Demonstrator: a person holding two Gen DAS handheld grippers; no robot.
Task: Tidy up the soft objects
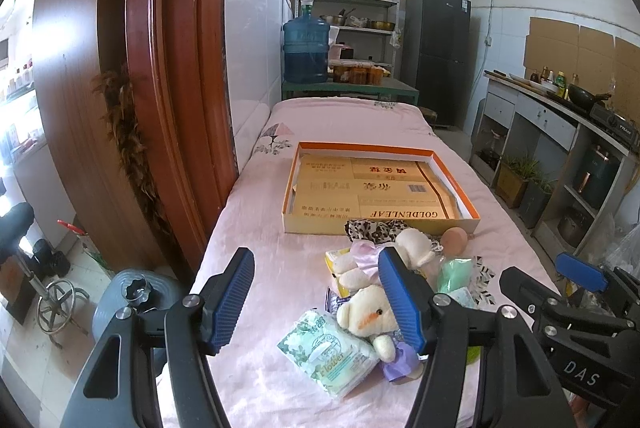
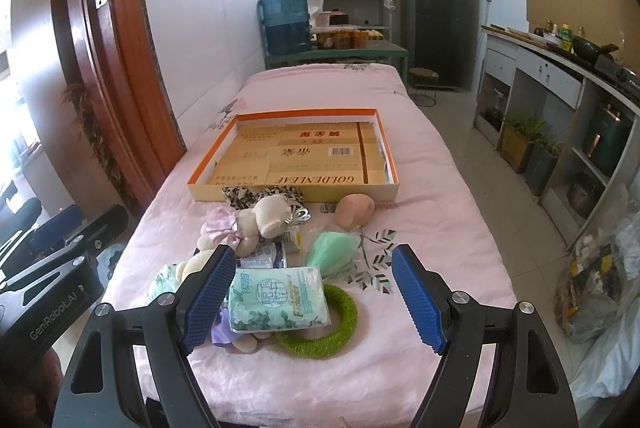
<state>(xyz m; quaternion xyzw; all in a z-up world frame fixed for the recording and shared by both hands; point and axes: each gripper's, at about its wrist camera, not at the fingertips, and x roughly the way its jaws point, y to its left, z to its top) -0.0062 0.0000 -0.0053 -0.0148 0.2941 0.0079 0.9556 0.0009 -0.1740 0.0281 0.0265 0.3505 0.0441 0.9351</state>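
A pile of soft things lies on the pink table cover in front of a shallow orange-rimmed cardboard box (image 1: 456, 186) (image 2: 390, 152). In the pile are a tissue pack (image 2: 280, 298) (image 1: 328, 352), a green knitted ring (image 2: 344, 328), a cream plush bear (image 1: 370, 314), another plush toy (image 2: 264, 218), a mint green pouch (image 2: 332, 248), a leopard-print cloth (image 2: 256, 196) and a peach-coloured ball (image 2: 354, 210) (image 1: 454, 240). My left gripper (image 1: 318, 302) is open, above the near left of the pile. My right gripper (image 2: 312, 300) is open, with the tissue pack between its fingers, not touching.
A brown wooden door (image 1: 160, 68) stands left of the table. A blue water jug (image 1: 306, 50), shelves and a dark fridge (image 1: 438, 56) stand behind. A kitchen counter (image 2: 560, 68) runs along the right. A filled plastic bag (image 2: 596, 288) sits on the floor at right.
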